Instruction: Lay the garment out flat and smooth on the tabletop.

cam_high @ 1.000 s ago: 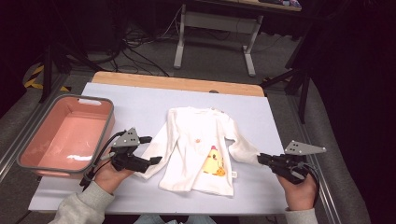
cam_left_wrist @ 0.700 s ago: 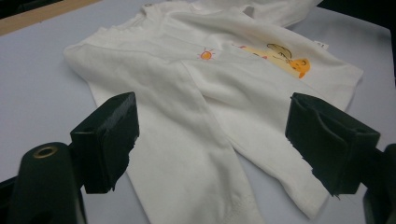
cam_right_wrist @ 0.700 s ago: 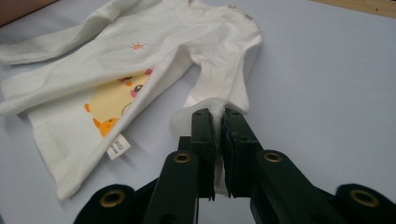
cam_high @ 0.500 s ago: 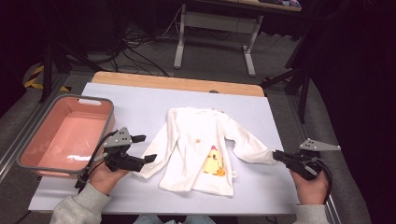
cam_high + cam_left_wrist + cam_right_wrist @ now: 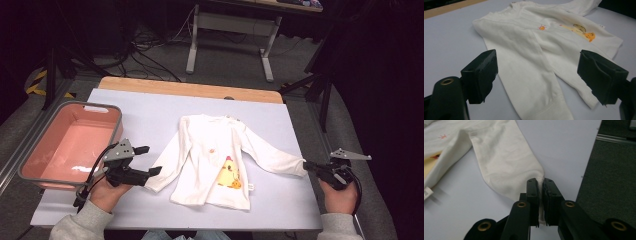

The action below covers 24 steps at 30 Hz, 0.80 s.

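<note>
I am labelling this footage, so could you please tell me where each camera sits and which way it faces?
High view: above the person's side, looking forward and down on the table; both forearms show.
Left gripper view: on the left hand-held gripper, jaws open, facing a shirt sleeve.
Right gripper view: on the right hand-held gripper, clamping the other cuff.
All share the shirt.

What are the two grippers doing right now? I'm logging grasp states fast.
Left gripper: open, jaws astride the shirt's left sleeve.
Right gripper: closed on the right sleeve cuff.

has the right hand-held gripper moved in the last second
Yes. The right hand-held gripper, shut on the white shirt's sleeve cuff, moved outward, toward the table's right edge.
</note>
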Each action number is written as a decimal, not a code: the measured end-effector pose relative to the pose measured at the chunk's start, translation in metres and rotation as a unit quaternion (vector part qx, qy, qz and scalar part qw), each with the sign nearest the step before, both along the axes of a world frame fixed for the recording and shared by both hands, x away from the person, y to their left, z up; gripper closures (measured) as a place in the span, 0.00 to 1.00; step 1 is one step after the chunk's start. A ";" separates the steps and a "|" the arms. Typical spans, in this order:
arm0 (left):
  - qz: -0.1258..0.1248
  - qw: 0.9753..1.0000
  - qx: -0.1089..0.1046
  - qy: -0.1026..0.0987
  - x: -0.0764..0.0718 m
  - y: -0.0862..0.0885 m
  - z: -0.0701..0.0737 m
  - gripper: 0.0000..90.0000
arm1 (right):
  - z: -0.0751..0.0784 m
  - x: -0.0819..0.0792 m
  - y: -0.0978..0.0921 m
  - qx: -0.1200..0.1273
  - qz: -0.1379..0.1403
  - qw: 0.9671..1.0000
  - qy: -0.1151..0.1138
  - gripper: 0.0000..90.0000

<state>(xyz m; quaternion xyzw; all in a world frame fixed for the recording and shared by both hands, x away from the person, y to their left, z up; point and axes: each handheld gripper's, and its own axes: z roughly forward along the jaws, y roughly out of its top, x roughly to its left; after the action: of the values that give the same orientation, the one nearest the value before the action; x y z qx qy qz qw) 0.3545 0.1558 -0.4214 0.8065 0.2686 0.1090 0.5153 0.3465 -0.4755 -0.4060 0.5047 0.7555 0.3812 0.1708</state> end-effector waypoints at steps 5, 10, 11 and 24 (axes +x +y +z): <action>-0.002 1.000 0.000 0.002 0.001 -0.001 -0.001 0.19 | -0.007 0.004 -0.009 -0.002 -0.016 1.000 0.013 0.93; -0.002 1.000 -0.004 0.000 0.000 -0.001 0.000 0.19 | -0.007 0.003 -0.010 -0.031 -0.051 0.998 0.009 0.73; -0.002 1.000 -0.003 0.000 0.001 -0.001 0.000 0.19 | -0.007 0.003 -0.010 -0.031 -0.051 0.998 0.009 0.73; -0.006 1.000 -0.001 0.000 0.002 -0.004 0.000 0.19 | 0.004 0.020 0.016 -0.046 -0.025 0.998 -0.025 0.55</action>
<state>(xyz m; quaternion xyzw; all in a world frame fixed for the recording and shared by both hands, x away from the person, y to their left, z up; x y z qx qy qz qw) 0.3569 0.1519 -0.4219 0.8072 0.2640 0.1060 0.5171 0.3660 -0.4590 -0.4023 0.5056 0.7548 0.3538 0.2224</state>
